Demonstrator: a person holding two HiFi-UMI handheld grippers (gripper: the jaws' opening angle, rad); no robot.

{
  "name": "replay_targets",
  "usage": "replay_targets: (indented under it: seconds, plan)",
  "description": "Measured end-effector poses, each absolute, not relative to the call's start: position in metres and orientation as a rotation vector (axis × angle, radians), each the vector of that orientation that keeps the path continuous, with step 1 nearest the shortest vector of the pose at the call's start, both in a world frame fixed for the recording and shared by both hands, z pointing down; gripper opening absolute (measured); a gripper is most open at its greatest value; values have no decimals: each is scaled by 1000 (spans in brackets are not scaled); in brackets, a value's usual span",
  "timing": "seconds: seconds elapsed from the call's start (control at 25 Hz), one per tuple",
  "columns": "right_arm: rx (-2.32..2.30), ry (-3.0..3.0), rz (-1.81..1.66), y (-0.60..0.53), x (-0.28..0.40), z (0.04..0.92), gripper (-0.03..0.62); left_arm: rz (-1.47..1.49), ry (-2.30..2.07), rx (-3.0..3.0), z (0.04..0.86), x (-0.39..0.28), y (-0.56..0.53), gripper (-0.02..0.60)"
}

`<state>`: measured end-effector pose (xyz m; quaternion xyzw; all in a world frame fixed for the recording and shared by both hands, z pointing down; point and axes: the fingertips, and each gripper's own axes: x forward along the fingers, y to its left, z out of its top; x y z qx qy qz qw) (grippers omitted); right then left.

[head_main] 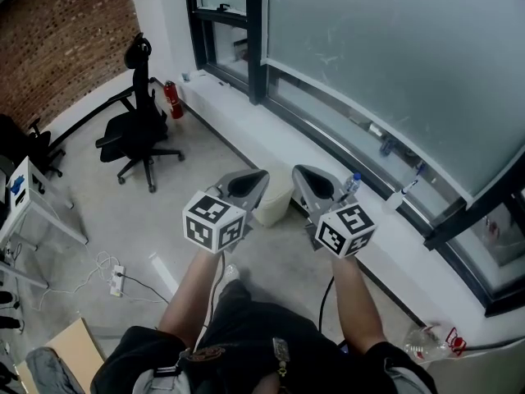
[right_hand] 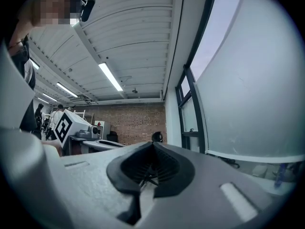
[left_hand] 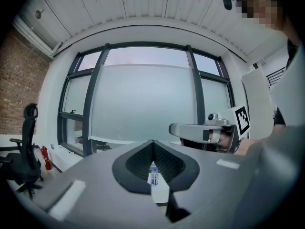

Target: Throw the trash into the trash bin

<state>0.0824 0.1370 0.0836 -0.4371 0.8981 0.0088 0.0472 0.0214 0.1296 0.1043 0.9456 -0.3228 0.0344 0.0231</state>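
Now, head view, trash bin [head_main: 275, 205]: a cream tub on the floor below the window ledge [head_main: 271, 134], showing between the left gripper [head_main: 250, 183] and the right gripper [head_main: 310, 180].
Head view, bottle [head_main: 351, 185]: small and clear, upright on the ledge just right of the right gripper. I take it for the trash.
Head view, crumpled plastic [head_main: 425, 343]: lies at the near right, well apart from the bin. It may be trash too.
Left gripper view, claw: pads closed together and nothing held. The bottle [left_hand: 153, 175] shows far off through the notch below the tips.
Right gripper view, claw: pressed shut and empty, aimed at the far brick wall [right_hand: 138, 123], away from the bottle.
Handling, my guess: the bottle is light, thin-walled, slick and easy to topple.
Hold: I would open wide, close gently round mid-body below the cap, and not crush it.
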Motion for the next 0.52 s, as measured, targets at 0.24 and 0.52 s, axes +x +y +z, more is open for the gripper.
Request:
replay_targets:
  seconds: [0.24,0.52]
  plan:
    - [-1340,2735,28,139,87,84,3,108,-1006,2937,101,28,132,6]
    - [-1342,2735,34,138,98,84,3,113,-1006,2941,100,37,130,6]
